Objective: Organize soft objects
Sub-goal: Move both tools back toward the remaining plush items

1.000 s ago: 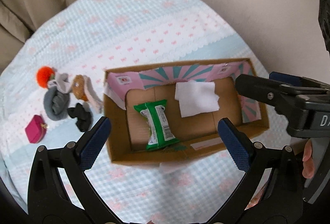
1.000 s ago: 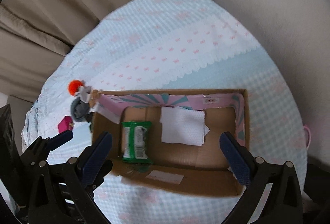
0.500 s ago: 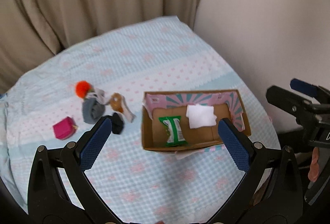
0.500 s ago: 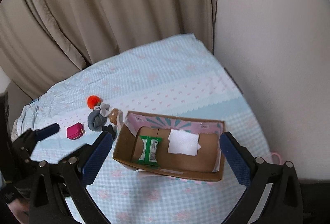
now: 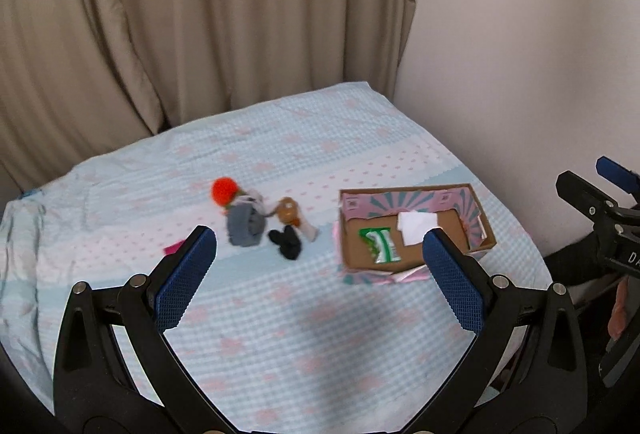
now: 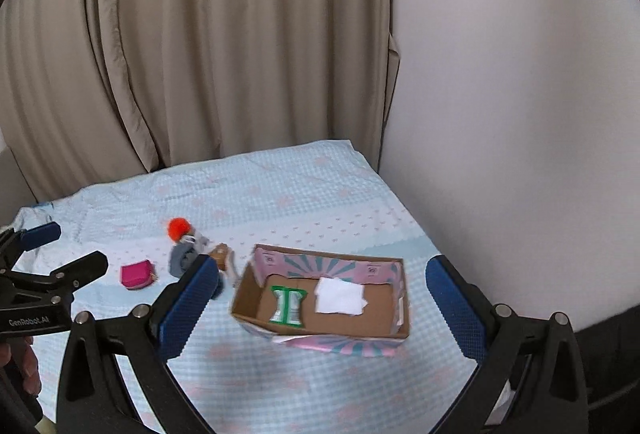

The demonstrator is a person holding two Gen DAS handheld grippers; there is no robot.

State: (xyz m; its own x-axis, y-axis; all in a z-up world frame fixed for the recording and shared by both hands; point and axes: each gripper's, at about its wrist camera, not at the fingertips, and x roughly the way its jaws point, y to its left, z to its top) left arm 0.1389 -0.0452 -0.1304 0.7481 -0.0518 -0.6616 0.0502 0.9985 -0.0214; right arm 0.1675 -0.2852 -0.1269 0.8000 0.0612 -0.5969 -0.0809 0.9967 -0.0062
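An open cardboard box (image 5: 482,230) (image 6: 244,296) with pink lining stands on the bed, holding a green packet (image 5: 380,244) (image 6: 289,306) and a white folded cloth (image 5: 416,226) (image 6: 340,296). Left of it lie an orange pompom (image 5: 224,190) (image 6: 178,228), a grey rolled cloth (image 5: 245,228) (image 6: 182,260), a brown soft toy (image 5: 288,210) (image 6: 220,254), a black piece (image 5: 288,242) and a pink pouch (image 6: 136,274). My left gripper (image 5: 320,274) is open, high above and back from the bed. My right gripper (image 6: 322,306) is open too, nothing between its fingers.
The bed has a light blue checked cover (image 5: 304,334) (image 6: 312,202) with pink marks. Beige curtains (image 5: 180,14) hang behind it and a pale wall (image 6: 520,94) runs along its right side. A hand (image 5: 618,310) shows at the right edge.
Both grippers have pulled up and back from right above the box, so the whole bed and curtains now show. Objects have not moved.
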